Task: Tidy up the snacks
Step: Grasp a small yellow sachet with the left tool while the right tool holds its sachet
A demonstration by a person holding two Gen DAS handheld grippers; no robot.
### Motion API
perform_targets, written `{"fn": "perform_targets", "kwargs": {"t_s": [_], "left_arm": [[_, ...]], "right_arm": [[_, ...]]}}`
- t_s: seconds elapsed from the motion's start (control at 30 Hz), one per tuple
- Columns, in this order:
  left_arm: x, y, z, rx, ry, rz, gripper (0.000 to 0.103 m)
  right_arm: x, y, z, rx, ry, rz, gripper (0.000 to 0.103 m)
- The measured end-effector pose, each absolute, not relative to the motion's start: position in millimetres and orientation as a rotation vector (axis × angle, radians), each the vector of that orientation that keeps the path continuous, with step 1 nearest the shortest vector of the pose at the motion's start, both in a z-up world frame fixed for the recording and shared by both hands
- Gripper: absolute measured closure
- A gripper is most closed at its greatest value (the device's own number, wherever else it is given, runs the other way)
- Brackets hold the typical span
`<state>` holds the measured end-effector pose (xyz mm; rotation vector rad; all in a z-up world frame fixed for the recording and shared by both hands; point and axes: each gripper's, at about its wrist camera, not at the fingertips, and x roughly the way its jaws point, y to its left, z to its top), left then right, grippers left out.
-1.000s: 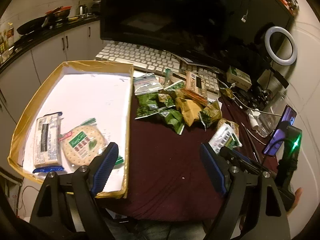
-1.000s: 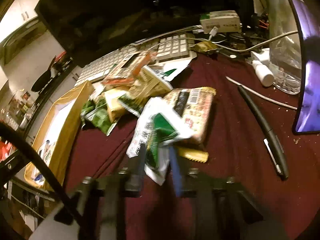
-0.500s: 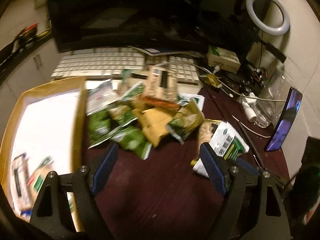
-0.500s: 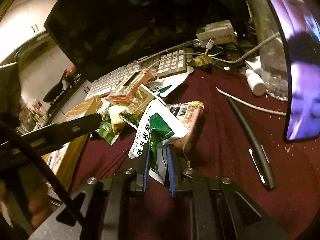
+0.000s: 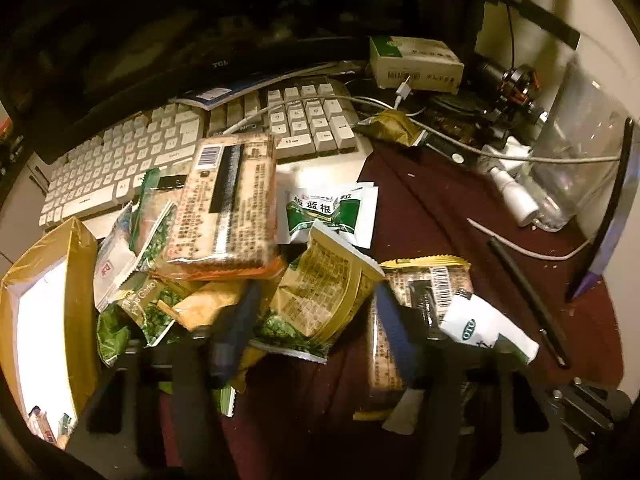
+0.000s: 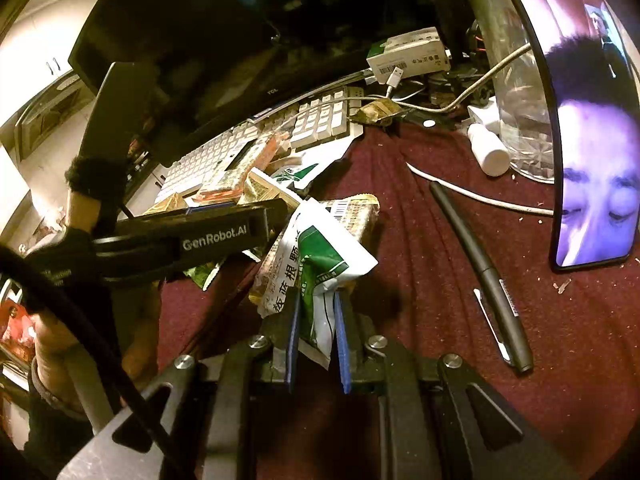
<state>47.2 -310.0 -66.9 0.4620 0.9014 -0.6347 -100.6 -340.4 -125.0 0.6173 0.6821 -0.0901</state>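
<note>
A heap of snack packets (image 5: pixel 224 208) lies on the maroon cloth in front of the keyboard. My left gripper (image 5: pixel 314 322) hangs over the heap. Its jaws are closing, with a yellow-and-green packet (image 5: pixel 324 292) between the blurred blue pads, which stand at the packet's two edges. My right gripper (image 6: pixel 316 304) is shut on a white-and-green sachet (image 6: pixel 320 256), held just above a brown biscuit pack (image 6: pixel 360 216). That sachet (image 5: pixel 480 328) also shows in the left wrist view. A gold-rimmed box (image 5: pixel 80 280) with a white floor stands at the left.
A white keyboard (image 5: pixel 140 160) and a dark monitor (image 5: pixel 160 40) stand behind the heap. To the right are a black pen (image 6: pixel 480 264), a lit phone (image 6: pixel 592 140), a glass jar (image 5: pixel 580 152), a small white bottle (image 5: pixel 516 196), a carton (image 5: pixel 416 64) and cables. A hand (image 6: pixel 52 344) holds the left gripper.
My left gripper swung right from the box to the snack heap, came lower, and its jaws narrowed around a packet. My right gripper closed on the white-and-green sachet and has held still since.
</note>
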Motion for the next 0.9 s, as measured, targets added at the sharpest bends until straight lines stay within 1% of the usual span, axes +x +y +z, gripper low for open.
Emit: {"fn": "perform_targets", "kwargs": {"t_s": [0.07, 0.27, 0.5, 0.67, 0.9], "left_arm": [[45.7, -308.3, -64.9, 0.459, 0.897, -0.63, 0.058], [45.8, -277.3, -58.3, 0.335, 0.944, -0.641, 0.063], [23.1, -225.5, -42.8, 0.147, 0.995, -0.673, 0.064], [2.2, -174.3, -16.3, 0.038, 0.946, -0.633, 0.064], [-9.2, -92.4, 14.4, -0.051, 0.87, -0.461, 0.064]], "right_arm": [[-101.7, -340.6, -124.9, 0.621, 0.681, -0.089, 0.088], [-100.7, -338.6, -123.9, 0.615, 0.684, -0.083, 0.088], [-104.2, -327.9, -110.2, 0.59, 0.646, -0.044, 0.088], [-100.2, -299.2, -98.3, 0.538, 0.631, 0.044, 0.088], [-66.0, -242.6, -92.1, 0.487, 0.71, 0.28, 0.088]]}}
